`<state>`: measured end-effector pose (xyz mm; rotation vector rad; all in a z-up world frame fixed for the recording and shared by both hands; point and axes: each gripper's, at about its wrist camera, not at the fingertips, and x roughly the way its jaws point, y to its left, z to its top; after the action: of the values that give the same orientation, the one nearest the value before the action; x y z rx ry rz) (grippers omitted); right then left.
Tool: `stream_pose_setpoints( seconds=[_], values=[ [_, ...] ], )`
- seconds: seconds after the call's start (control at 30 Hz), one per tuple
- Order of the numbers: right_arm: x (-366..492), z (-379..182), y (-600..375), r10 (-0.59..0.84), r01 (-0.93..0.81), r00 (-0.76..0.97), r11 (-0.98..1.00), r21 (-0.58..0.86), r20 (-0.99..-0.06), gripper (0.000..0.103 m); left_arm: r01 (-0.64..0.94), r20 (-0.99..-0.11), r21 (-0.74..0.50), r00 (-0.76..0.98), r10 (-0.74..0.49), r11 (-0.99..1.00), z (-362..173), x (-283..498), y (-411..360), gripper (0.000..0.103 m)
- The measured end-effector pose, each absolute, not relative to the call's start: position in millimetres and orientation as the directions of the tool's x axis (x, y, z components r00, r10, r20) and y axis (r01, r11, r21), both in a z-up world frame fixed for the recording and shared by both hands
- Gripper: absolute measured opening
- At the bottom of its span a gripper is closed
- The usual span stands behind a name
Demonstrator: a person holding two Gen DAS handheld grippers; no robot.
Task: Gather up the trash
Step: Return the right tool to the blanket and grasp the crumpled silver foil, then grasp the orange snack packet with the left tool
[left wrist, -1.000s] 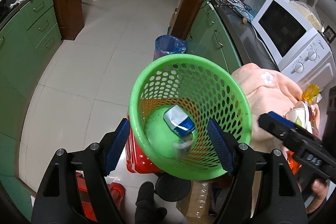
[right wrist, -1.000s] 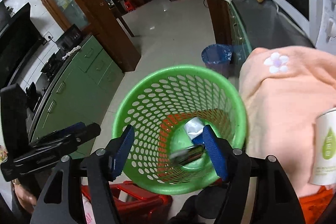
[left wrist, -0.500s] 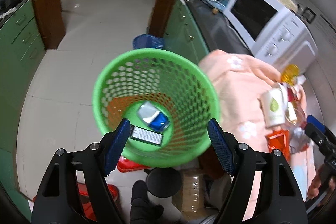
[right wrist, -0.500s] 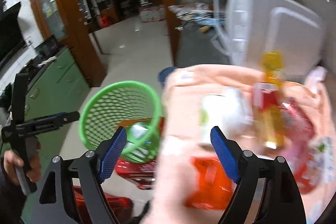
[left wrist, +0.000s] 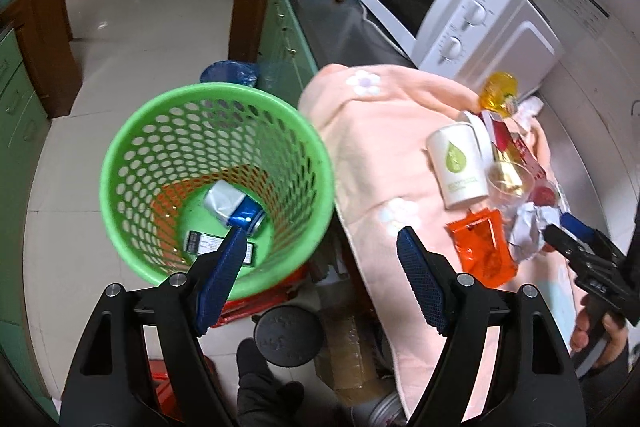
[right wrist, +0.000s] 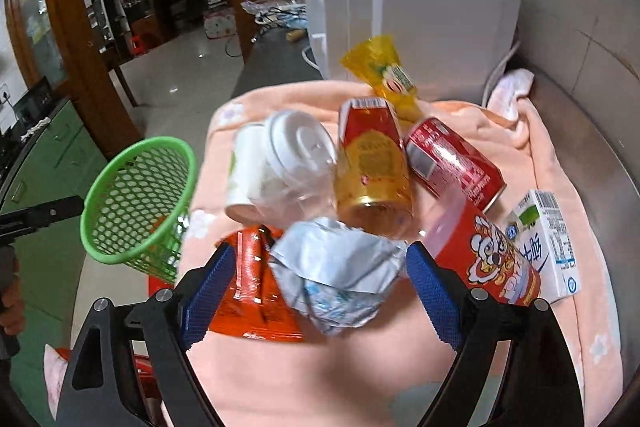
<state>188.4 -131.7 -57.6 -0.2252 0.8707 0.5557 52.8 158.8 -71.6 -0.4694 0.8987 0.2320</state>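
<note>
Right wrist view: the right gripper [right wrist: 320, 269] stands open around a crumpled wrapper [right wrist: 336, 277] on the pink cloth [right wrist: 316, 375], cans at twelve o'clock. The left gripper [left wrist: 320, 267] is open and empty, with the green basket [left wrist: 132, 143] at ten o'clock holding a crushed can [left wrist: 234, 207].

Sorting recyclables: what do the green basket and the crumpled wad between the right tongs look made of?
Basket: glossy moulded plastic, with uniform punched holes. Wad: probably thin foil-like wrapper or plastic film, given its silvery sheen and sharp creases; cannot tell for certain.
</note>
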Motion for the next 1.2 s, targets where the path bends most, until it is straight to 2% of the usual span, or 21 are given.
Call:
stream_pose_setpoints(
  seconds=[0.23,0.57,0.67,1.2],
  values=[
    [201.9,-77.6,-127.3,0.354,-0.535,0.485,0.843,0.049,-0.799,0.083,-0.341,-0.802,-0.297,0.596,-0.040,0.892,-74.5,59.9,137.5,0.077],
    [203.5,-89.7,-139.3,0.340,-0.501,0.472,0.863,0.071,-0.814,0.053,-0.256,-0.812,-0.319,0.571,-0.124,0.913,-81.8,76.2,100.2,0.077],
    [200.1,-85.8,-149.2,0.359,-0.490,0.471,0.866,0.099,-0.806,0.048,-0.223,-0.810,-0.333,0.565,-0.157,0.916,-82.1,82.4,85.3,0.077],
    [158.2,-69.7,-204.0,0.389,-0.442,0.498,0.883,0.159,-0.775,0.045,-0.089,-0.813,-0.367,0.515,-0.272,0.926,-95.5,131.0,18.9,0.077]
  ],
)
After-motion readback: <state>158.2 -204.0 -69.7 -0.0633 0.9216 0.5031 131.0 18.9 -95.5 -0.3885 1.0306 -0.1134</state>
